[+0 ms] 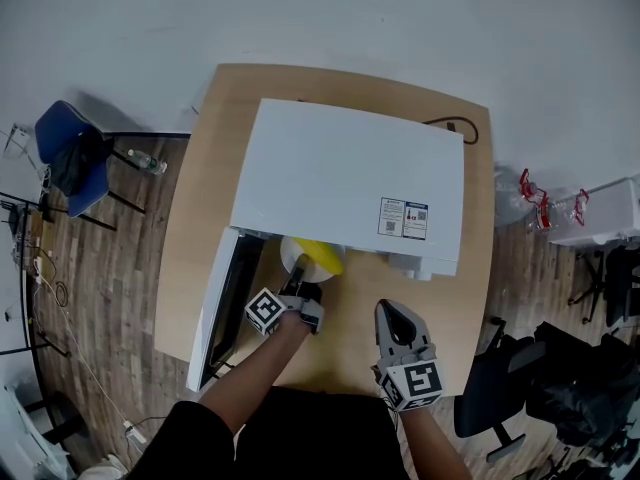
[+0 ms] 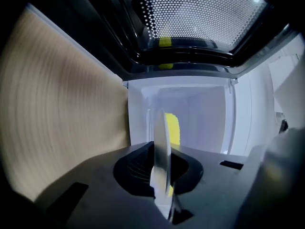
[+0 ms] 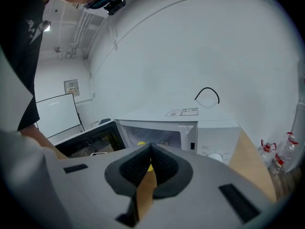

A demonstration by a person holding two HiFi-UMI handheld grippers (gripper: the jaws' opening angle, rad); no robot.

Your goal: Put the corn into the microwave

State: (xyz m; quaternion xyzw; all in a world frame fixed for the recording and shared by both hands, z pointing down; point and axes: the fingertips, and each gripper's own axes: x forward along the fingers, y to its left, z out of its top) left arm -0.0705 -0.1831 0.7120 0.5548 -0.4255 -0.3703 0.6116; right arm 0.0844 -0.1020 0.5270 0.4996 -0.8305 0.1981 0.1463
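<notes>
The corn [image 1: 322, 259] lies on a plate [image 1: 296, 252] at the microwave [image 1: 350, 183] opening. The left gripper [image 1: 300, 273] clamps the plate rim. The right gripper [image 1: 397, 318] is closed and empty. Hazard: a one-sided rim grip may tilt the plate, so the corn could roll off.

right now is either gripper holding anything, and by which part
The left gripper holds the white plate with the corn on it, pinched by its near rim. The right gripper is shut on nothing.
</notes>
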